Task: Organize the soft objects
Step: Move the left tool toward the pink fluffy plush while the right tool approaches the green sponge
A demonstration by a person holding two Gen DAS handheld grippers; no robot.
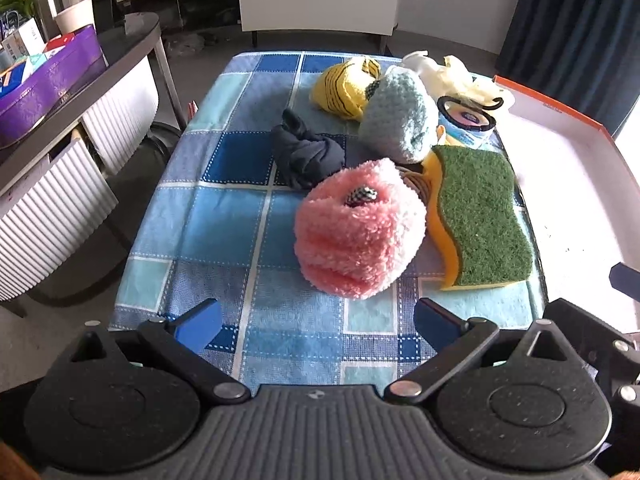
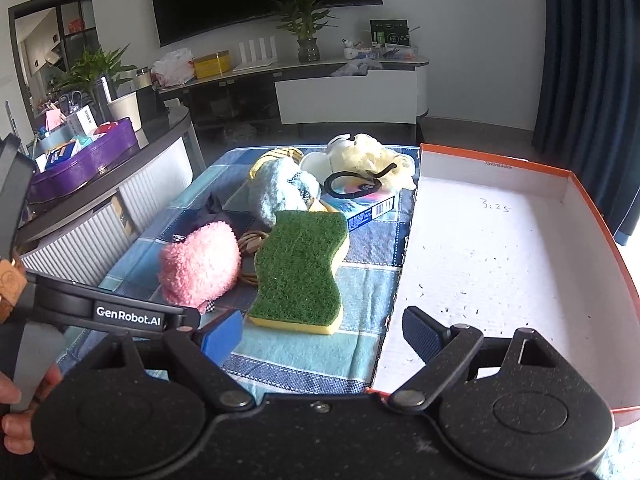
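While gaping empty, left claw (image 1: 318, 326) faces pink fluffy sock (image 1: 358, 230) just ahead.

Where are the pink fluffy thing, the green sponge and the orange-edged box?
pink fluffy thing (image 1: 356, 236), left wrist view, middle of its fuzzy front.
green sponge (image 2: 302, 264), right wrist view, centre of the green scouring face.
orange-edged box (image 2: 500, 264), right wrist view, bare white floor inside.

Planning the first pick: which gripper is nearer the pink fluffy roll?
Left. The left gripper sits open right in front of the pink fluffy roll; the right gripper faces the green sponge, roll off leftward.
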